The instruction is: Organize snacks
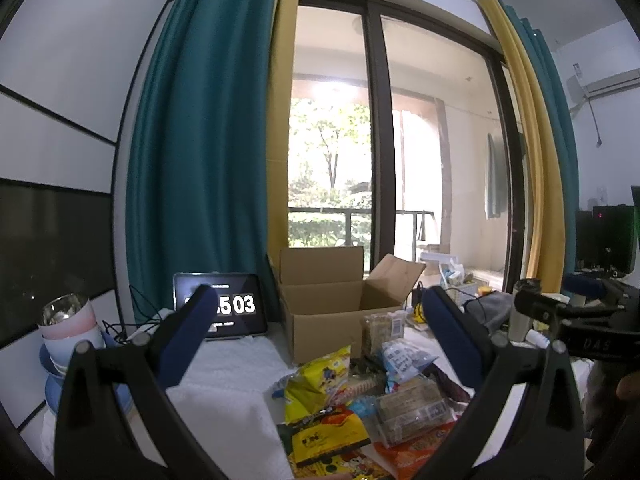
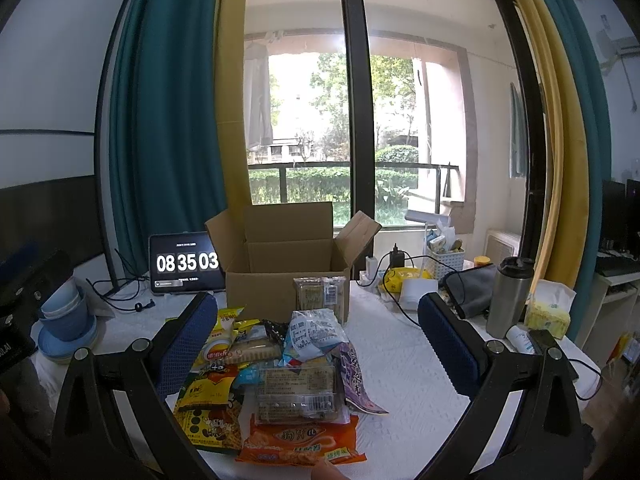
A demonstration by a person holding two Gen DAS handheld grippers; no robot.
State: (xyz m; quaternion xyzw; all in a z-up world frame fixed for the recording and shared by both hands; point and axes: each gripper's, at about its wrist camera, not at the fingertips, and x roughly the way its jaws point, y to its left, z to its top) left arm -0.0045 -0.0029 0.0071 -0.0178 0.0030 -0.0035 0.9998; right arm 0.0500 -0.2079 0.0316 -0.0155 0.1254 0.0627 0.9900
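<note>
A pile of snack packets (image 2: pixel 280 376) lies on the white cloth before an open cardboard box (image 2: pixel 286 276). An orange packet (image 2: pixel 300 440) is at the front, a clear cracker pack (image 2: pixel 298 394) above it, yellow packets (image 2: pixel 208 400) to the left. One cracker pack (image 2: pixel 320 296) leans against the box. My right gripper (image 2: pixel 318 344) is open and empty, held above the pile. My left gripper (image 1: pixel 318 336) is open and empty, above and left of the pile (image 1: pixel 360 404) and the box (image 1: pixel 332 304). The right gripper's body (image 1: pixel 576 320) shows at the right edge there.
A tablet clock (image 2: pixel 186 264) stands left of the box. Stacked blue bowls (image 2: pixel 66 324) sit at the far left. At the right are a steel tumbler (image 2: pixel 510 296), a tissue pack (image 2: pixel 548 308), a grey pouch (image 2: pixel 470 284), a white basket (image 2: pixel 444 260) and cables.
</note>
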